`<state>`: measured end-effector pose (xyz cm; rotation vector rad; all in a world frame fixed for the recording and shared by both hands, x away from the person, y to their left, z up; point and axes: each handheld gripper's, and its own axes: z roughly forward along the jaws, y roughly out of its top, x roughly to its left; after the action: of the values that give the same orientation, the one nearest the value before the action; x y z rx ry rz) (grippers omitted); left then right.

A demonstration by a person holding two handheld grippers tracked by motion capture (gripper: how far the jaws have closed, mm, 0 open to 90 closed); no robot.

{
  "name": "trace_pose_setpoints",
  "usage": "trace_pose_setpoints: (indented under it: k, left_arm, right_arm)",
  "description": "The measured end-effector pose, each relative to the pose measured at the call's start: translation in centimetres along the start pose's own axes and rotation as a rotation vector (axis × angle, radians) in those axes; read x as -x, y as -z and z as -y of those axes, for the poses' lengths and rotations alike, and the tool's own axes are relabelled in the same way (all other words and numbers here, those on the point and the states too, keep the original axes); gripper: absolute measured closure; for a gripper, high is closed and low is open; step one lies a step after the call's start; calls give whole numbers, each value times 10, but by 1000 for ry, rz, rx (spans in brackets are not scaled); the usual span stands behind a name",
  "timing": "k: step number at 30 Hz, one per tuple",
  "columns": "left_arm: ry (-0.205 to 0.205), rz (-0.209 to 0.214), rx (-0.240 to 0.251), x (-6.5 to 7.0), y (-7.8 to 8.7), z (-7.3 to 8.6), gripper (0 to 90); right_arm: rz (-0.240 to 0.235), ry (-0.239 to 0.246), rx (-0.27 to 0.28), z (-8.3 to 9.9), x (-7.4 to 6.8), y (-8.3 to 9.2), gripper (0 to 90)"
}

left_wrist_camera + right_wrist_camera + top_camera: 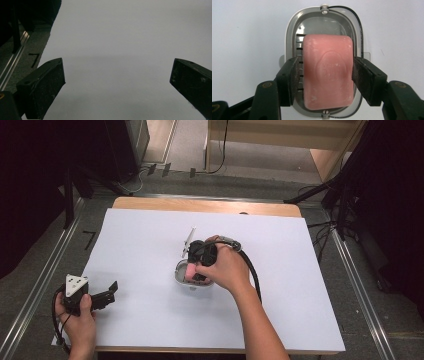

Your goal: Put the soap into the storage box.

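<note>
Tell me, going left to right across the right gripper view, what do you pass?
Left jaw pressed to the soap's side → pink soap bar in the grey soap dish → right jaw against its other side. White table lies beneath.

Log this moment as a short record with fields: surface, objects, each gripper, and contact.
surface: white sheet over a wooden table
objects: pink soap bar; grey soap dish, lid open
left gripper: open, near the sheet's left edge, nothing between the jaws
right gripper: over the dish, jaws closed on the soap's two long sides
contact: soap sits within the dish outline; whether it rests on the dish cannot be told
</note>
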<state>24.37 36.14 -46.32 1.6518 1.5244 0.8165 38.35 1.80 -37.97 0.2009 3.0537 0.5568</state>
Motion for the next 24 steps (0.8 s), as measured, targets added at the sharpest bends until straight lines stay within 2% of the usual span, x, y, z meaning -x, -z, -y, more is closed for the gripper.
trace_pose_setpoints:
  k: [6, 9, 16, 20, 24]
  left_arm:
    - [0, 0, 0, 0, 0, 0, 1]
    - [0, 0, 0, 0, 0, 0, 1]
    - [-2, -3, 5, 1, 0, 0, 1]
    - [-4, -3, 3, 1, 0, 0, 1]
    - [-4, -3, 3, 1, 0, 0, 1]
  right_arm:
    - [7, -44, 33, 11, 0, 10, 381]
    - [18, -58, 52, 19, 1, 12, 338]
    - [49, -130, 93, 42, 2, 20, 228]
    - [82, -143, 104, 57, 2, 23, 136]
    - [86, -172, 108, 72, 1, 26, 127]
